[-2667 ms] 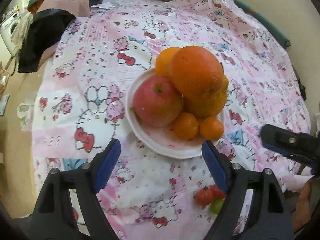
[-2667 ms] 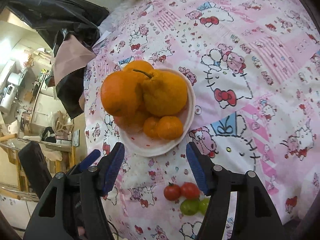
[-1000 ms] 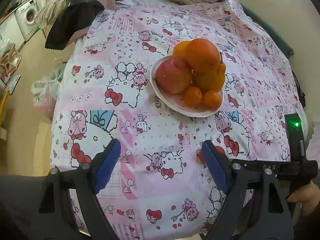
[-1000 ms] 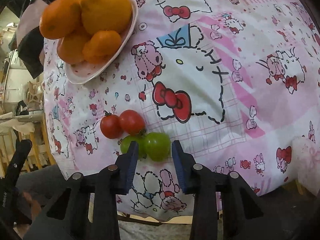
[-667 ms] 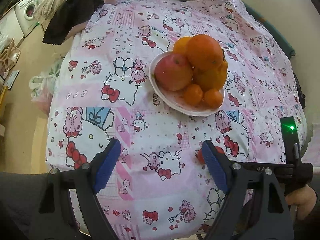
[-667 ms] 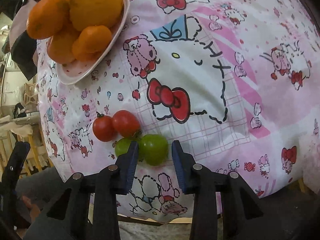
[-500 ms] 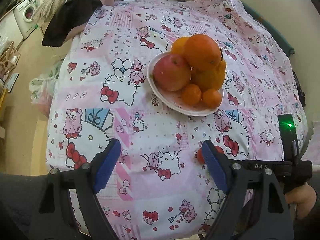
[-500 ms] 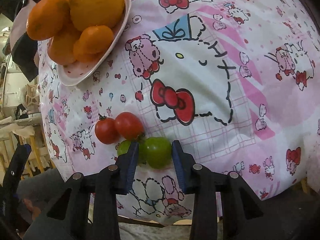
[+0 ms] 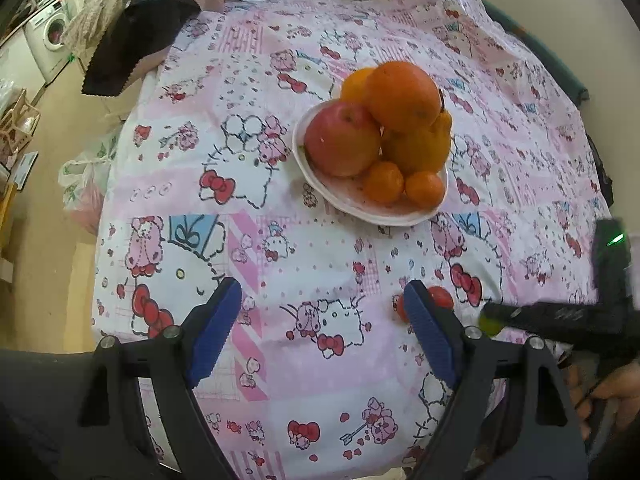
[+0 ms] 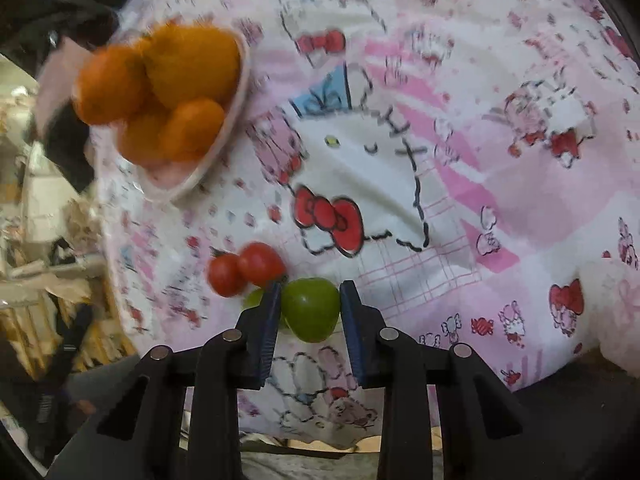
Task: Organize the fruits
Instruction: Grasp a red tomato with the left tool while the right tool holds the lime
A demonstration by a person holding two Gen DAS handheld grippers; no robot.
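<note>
The right tongs pointed steeply down at the near edge of the surface, which was draped in a pink-and-white cartoon-cat patchwork cloth. Their blue-padded jaws had just closed further and were clamped on a round green tomato, one pad pressed against each side of it. A second green tomato peeked out just left of the left jaw, mostly hidden behind it. Two small red tomatoes lay touching each other just beyond and to the left of the gripped one. Much of this view was blurred.

From the left wrist view, the right tongs reached in from the right edge, with a bit of green at their tip, and the person's right hand held the handle at the near right corner.

The left tongs also angled steeply down over the near part of the cloth, their jaws standing wide apart with only cloth between them. The red tomatoes showed just behind the right jaw.

Farther off, toward the middle of the surface, stood a shallow white plate heaped with a red apple, large oranges and small mandarins. It was well apart from both tongs. At the far left corner lay a black and pink cloth.
</note>
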